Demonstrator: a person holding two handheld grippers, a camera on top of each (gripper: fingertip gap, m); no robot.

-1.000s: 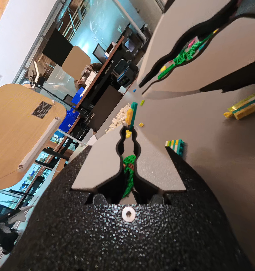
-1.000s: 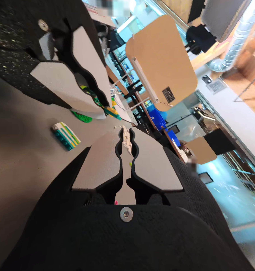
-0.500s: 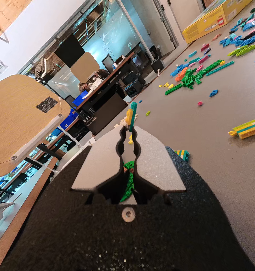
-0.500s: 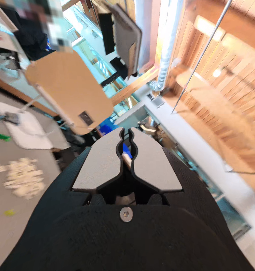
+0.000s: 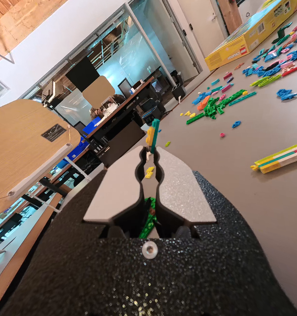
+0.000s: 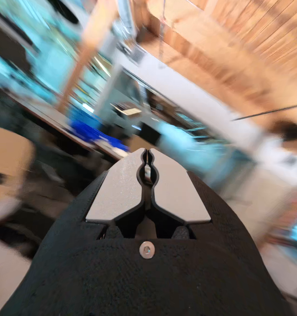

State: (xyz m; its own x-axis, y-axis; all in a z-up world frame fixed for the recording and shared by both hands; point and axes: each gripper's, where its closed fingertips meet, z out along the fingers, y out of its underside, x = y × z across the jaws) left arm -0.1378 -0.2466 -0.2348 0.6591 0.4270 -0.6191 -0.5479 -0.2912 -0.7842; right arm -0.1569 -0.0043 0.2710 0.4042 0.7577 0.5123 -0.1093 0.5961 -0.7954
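Pinching a teal strip [image 5: 155,135] with a yellow brick on its side, our left gripper [image 5: 150,151] holds it upright above the grey table [image 5: 230,196]. Our right gripper [image 6: 147,150] is pressed together on nothing, aimed at a blurred room. Loose bricks [image 5: 212,107] and a striped stack [image 5: 279,161] lie unjoined on the table.

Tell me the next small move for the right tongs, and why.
Probably swing the right tongs back down toward the grey tabletop. Their view is motion-blurred and points at ceiling and windows, with the fingers closed and nothing showing between them. The left tongs hold a teal plastic strip carrying a yellow brick upright, with loose bricks lying nearby.
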